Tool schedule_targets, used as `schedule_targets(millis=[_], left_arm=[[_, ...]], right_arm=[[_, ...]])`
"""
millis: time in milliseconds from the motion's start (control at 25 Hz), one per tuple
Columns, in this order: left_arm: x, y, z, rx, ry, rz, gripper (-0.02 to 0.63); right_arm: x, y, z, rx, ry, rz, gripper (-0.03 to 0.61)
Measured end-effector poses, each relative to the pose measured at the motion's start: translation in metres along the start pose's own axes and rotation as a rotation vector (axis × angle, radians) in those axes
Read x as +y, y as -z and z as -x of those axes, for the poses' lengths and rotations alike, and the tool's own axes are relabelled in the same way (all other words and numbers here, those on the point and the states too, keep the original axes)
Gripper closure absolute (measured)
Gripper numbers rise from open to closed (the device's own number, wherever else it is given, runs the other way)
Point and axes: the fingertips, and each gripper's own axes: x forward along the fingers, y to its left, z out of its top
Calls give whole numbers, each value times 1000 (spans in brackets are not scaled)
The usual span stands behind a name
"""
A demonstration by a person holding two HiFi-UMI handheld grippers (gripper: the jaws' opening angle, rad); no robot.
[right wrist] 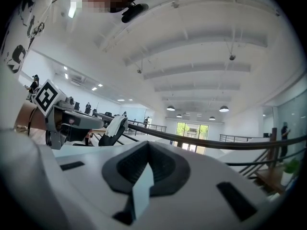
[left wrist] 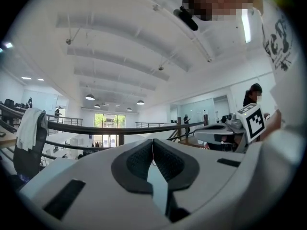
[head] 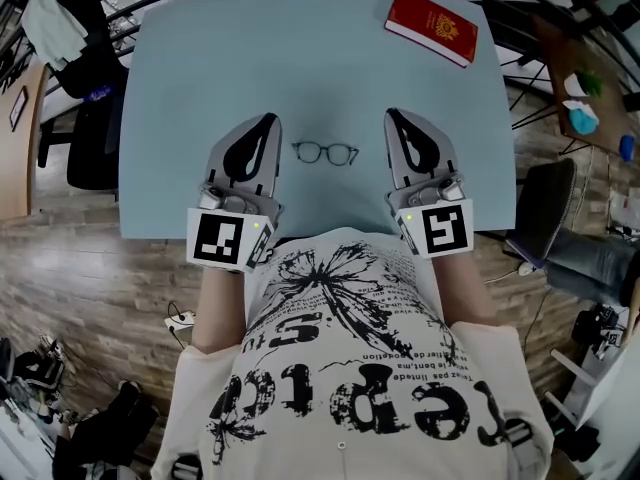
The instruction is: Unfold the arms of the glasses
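A pair of thin black-rimmed glasses lies on the pale blue table, lenses facing me, between the two grippers. My left gripper rests on the table to the left of the glasses, jaws shut and empty. To the right of the glasses sits my right gripper, also shut with nothing in it. In the left gripper view the dark pads meet at a line; the right gripper shows at the far right. In the right gripper view the pads meet too. Neither gripper view shows the glasses.
A red booklet lies at the table's far right corner. Black railings and chairs ring the table, with a desk and clutter at the right. The person's printed shirt fills the near side.
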Motion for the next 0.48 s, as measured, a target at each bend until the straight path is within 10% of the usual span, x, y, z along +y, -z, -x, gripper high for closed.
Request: schedule_targets(millis=[480], left_arm=[[18,2,-14,-5,-37,34,595]], right_arm=[[-2,12,-12,39,-26,5,571]])
